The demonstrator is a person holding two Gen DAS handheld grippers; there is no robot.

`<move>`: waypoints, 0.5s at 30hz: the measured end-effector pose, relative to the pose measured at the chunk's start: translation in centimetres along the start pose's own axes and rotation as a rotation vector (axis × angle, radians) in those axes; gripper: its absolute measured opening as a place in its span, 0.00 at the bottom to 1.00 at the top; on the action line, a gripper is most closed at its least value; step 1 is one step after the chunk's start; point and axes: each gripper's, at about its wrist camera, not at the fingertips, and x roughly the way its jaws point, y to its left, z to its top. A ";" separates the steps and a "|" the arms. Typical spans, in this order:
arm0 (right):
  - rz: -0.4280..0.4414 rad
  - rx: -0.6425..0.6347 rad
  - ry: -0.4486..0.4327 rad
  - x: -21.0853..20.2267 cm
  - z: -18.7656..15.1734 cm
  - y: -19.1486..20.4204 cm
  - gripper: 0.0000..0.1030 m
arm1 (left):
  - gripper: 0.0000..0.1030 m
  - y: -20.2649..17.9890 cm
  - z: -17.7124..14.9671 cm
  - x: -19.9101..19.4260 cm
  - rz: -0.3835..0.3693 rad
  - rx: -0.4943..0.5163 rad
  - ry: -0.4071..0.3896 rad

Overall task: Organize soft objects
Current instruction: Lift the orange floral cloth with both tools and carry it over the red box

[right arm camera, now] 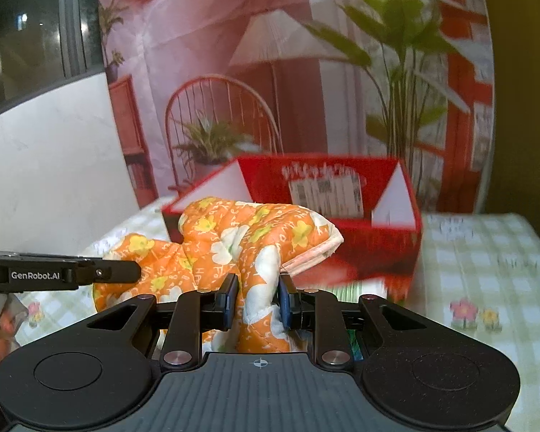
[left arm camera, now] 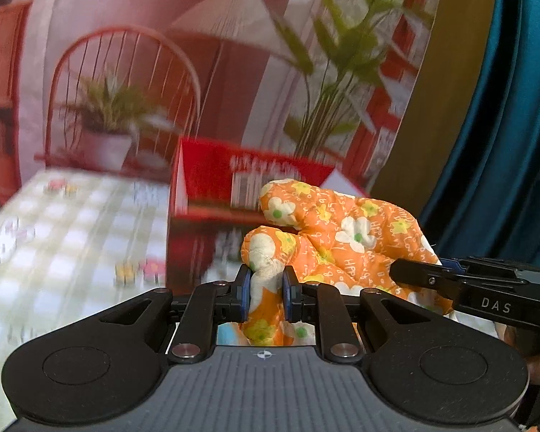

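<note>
An orange quilted oven mitt (left arm camera: 342, 237) with white and yellow flowers hangs in the air between both grippers. My left gripper (left arm camera: 266, 288) is shut on the mitt's thumb end. My right gripper (right arm camera: 255, 298) is shut on another fold of the same mitt (right arm camera: 241, 244). The right gripper's side (left arm camera: 468, 288) shows at the right of the left wrist view. The left gripper's side (right arm camera: 61, 273) shows at the left of the right wrist view. An open red box (right arm camera: 342, 216) with white flaps stands just behind the mitt.
The table carries a green and white checked cloth (right arm camera: 486, 270) with small flower prints. A printed backdrop (right arm camera: 270, 72) with a chair, lamp and plants stands behind the red box (left arm camera: 216, 187). A blue curtain (left arm camera: 504, 108) hangs at the right.
</note>
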 end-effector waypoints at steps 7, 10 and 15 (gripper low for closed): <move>0.006 -0.068 -0.034 2.6 5.5 -1.4 0.21 | 0.18 -0.8 4.8 2.4 0.016 0.042 -0.034; 0.008 -0.072 -0.037 4.2 7.1 -2.5 0.21 | 0.18 -0.8 6.3 4.0 0.022 0.048 -0.025; 0.008 -0.087 -0.020 7.4 8.8 -4.1 0.21 | 0.18 0.2 7.9 6.9 0.029 0.033 0.015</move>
